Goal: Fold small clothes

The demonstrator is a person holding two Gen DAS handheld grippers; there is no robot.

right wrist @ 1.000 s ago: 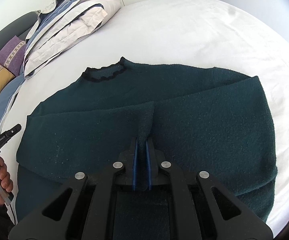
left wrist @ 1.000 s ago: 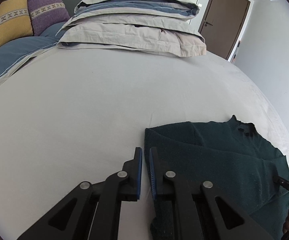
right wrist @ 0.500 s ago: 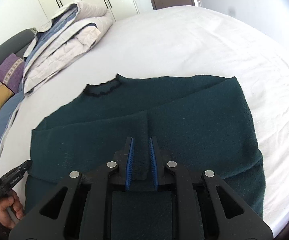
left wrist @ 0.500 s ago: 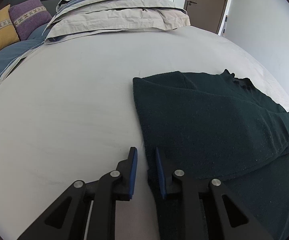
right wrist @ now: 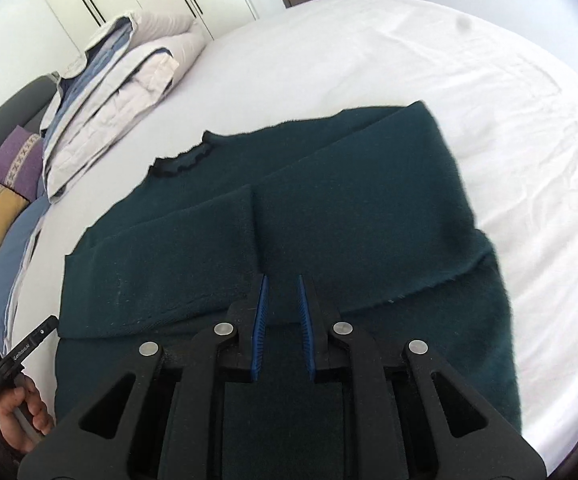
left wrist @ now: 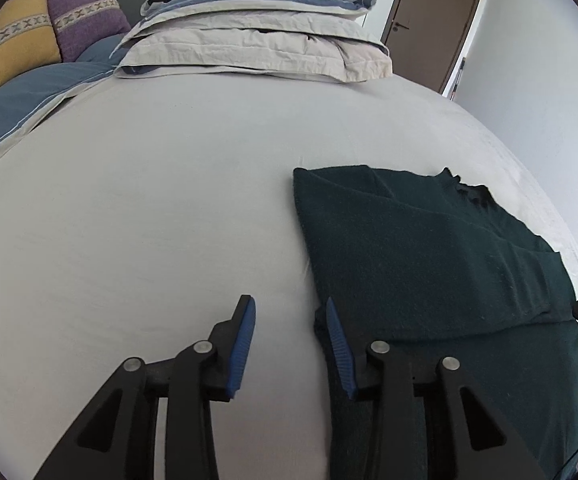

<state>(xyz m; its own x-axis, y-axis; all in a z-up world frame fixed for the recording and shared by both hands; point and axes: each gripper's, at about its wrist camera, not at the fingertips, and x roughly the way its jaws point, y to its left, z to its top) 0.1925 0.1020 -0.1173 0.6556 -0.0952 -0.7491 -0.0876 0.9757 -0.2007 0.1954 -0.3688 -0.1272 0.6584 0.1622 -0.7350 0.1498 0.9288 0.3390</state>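
**Both sleeves are in; the bottom hem comes next**

On the left, the left gripper [left wrist: 289, 344] hangs over the bed sheet [left wrist: 149, 208] at the left edge of the dark green sweater [left wrist: 429, 264]. Its jaws have just been opening and now stand apart with nothing between them: one pad is over bare sheet, the other over the sweater's edge. The sweater lies flat on the near right part of the bed, collar [right wrist: 181, 162] pointing away toward the stacked bedding [left wrist: 257, 36], with 2 sleeves folded across the chest so their cuffs meet near the middle.

To the right, the right gripper [right wrist: 281, 316] sits just above the sweater's lower body, below where the cuffs meet. Its jaws are slightly parted and released; no cloth is pinched between the pads.

My judgement is that the next move is to take the bottom hem and fold it up toward the collar. To do it well, each gripper should take 1 hem corner, left and right, pinching both layers. Lift only enough to clear the sleeves, and carry both corners level so the sleeves stay put. Thick knit may slip from a shallow bite, so bite deep.
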